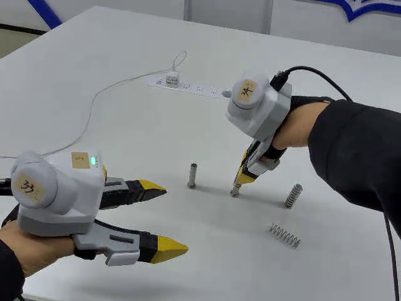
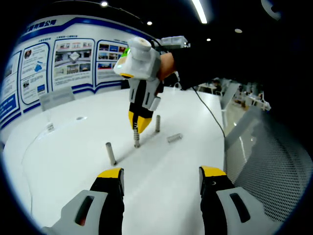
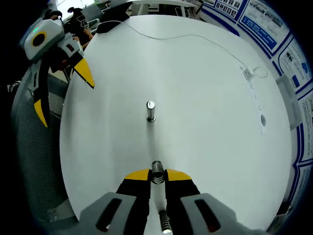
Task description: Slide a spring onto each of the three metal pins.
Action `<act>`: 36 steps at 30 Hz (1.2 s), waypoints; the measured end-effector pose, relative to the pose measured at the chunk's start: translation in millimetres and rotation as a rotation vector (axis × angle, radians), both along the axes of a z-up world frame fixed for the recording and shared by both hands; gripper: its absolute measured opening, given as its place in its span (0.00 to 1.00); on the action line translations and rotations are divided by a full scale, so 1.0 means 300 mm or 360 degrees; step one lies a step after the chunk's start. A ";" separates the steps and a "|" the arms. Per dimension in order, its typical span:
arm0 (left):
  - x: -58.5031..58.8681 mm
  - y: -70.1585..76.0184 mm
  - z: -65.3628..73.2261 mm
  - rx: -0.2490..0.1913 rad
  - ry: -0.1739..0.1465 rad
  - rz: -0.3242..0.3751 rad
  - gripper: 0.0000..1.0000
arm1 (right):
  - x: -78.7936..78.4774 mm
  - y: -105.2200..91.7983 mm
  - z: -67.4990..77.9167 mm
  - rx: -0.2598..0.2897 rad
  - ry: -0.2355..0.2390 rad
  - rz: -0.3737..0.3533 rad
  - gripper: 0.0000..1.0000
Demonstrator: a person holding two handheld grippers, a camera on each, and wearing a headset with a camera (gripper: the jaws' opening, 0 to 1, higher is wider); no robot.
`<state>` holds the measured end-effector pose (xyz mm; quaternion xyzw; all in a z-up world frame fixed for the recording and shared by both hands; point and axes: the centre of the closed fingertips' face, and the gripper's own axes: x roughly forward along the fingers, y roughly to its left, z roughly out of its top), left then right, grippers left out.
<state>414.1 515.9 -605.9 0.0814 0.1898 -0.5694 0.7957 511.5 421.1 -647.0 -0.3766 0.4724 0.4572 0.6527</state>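
Where its yellow tips meet, the right gripper (image 1: 242,178) is clamped on an upright spring (image 3: 157,172) just beside the bare metal pin (image 1: 192,175). Farther from that pin, a second spring (image 1: 292,195) stands upright and a loose spring (image 1: 284,235) lies flat. The left gripper (image 1: 175,219) hovers near the bare pin, jaws wide apart and holding nothing.

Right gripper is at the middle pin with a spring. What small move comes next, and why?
Probably open the right gripper and lift it clear: the spring it grips already seems threaded down the middle pin. A loose spring lies nearby, and one bare pin waits for it.
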 end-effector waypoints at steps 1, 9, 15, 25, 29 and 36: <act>0.000 0.001 -0.001 0.0003 0.0001 0.0001 0.63 | -0.002 0.001 -0.007 -0.0001 0.0002 -0.0003 0.12; 0.001 0.005 0.000 0.0004 0.0003 0.0006 0.63 | -0.012 -0.002 -0.033 0.0016 0.0014 -0.0013 0.13; 0.001 0.002 0.002 0.0005 -0.0001 0.0004 0.62 | -0.004 -0.022 -0.017 0.0056 -0.0019 -0.0037 0.16; 0.001 -0.005 0.006 -0.0003 -0.0005 -0.0001 0.62 | -0.043 -0.092 0.021 0.0079 -0.0078 -0.0080 0.16; 0.000 -0.007 0.004 -0.0005 -0.0002 -0.0005 0.62 | -0.070 -0.118 0.018 0.0091 -0.0089 -0.0096 0.16; -0.002 -0.017 0.001 -0.0007 0.0002 -0.0023 0.61 | -0.158 -0.146 -0.019 0.0083 -0.0048 -0.0118 0.16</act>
